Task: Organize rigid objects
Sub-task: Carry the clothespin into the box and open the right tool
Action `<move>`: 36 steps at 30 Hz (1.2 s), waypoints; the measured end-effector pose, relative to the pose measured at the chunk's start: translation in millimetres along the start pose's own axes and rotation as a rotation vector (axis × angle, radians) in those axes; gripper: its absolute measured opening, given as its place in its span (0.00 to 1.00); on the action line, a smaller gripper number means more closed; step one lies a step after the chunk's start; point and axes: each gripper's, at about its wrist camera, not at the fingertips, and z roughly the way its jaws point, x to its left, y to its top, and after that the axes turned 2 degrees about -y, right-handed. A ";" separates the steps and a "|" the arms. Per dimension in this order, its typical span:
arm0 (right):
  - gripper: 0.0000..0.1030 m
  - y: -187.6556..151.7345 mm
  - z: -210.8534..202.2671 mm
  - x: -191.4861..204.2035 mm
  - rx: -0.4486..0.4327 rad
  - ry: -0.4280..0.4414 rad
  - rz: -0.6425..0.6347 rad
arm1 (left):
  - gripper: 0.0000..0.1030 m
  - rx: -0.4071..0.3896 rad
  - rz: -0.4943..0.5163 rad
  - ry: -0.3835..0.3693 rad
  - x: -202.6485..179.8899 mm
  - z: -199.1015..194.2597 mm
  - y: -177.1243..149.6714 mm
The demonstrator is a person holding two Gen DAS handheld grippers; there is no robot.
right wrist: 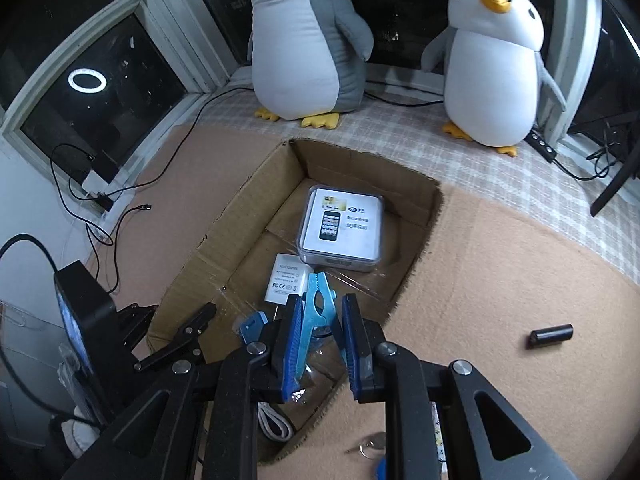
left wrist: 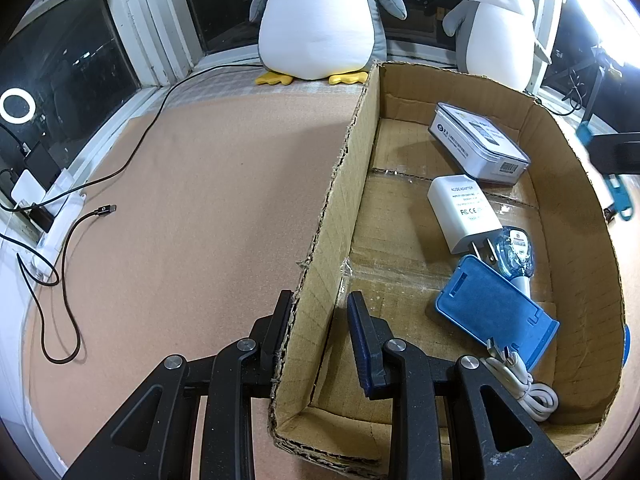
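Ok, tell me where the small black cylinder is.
The black cylinder shows only in the right wrist view, lying on the tan mat to the right of the cardboard box, outside it, beyond the right gripper.

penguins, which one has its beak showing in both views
The smaller penguin, right of the box; its orange beak shows in both views. The big penguin beside it has its head cut off in the left wrist view.

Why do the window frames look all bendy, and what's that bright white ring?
Left wrist view: fisheye lens curves the window frame; glare whitens the top right corner. Right wrist view: same bending; the ring is a round lamp mirrored in the dark glass.
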 end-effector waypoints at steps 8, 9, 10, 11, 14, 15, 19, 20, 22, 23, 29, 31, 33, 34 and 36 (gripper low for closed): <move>0.18 5.5 28.7 5.1 0.036 -0.033 -0.005 | 0.28 0.000 0.000 0.000 0.2 0.2 -0.1; 0.18 5.7 30.9 5.6 0.039 -0.038 -0.008 | 0.28 0.000 0.001 0.000 0.3 0.1 -0.1; 0.18 6.3 33.6 6.3 0.043 -0.044 -0.012 | 0.28 -0.001 0.001 0.001 0.3 0.1 -0.2; 0.18 6.9 36.1 6.7 0.047 -0.051 -0.015 | 0.28 -0.001 0.000 0.001 0.4 0.1 -0.3; 0.18 6.9 42.8 8.2 0.057 -0.070 -0.027 | 0.28 -0.001 0.000 0.000 0.4 0.0 -0.5; 0.18 6.6 43.7 8.1 0.057 -0.078 -0.030 | 0.28 -0.001 -0.001 0.000 0.3 -0.1 -0.7; 0.18 6.5 47.2 6.4 0.059 -0.091 -0.034 | 0.28 -0.001 0.000 0.000 0.5 0.1 -0.7; 0.18 6.6 47.8 6.3 0.059 -0.094 -0.035 | 0.28 -0.001 0.000 0.000 0.4 0.1 -0.7; 0.18 6.3 48.4 6.1 0.059 -0.096 -0.037 | 0.28 -0.001 0.000 0.000 0.3 0.1 -0.8; 0.18 6.4 48.4 5.9 0.059 -0.094 -0.037 | 0.28 -0.001 0.000 0.000 0.4 0.1 -0.7; 0.30 7.0 45.0 2.6 0.046 -0.077 -0.016 | 0.28 -0.001 0.000 0.000 0.4 0.1 -0.7; 0.30 7.3 44.2 1.1 0.046 -0.070 -0.007 | 0.28 -0.001 0.000 0.000 0.6 0.2 -0.8; 0.30 7.4 42.3 0.5 0.044 -0.065 -0.004 | 0.28 -0.001 0.000 0.000 0.4 0.2 -0.7; 0.30 7.3 41.0 0.6 0.042 -0.065 -0.004 | 0.28 -0.001 0.000 0.000 0.4 0.2 -0.7; 0.30 6.7 37.4 0.7 0.038 -0.059 0.000 | 0.28 -0.001 0.001 0.001 0.6 0.2 -0.3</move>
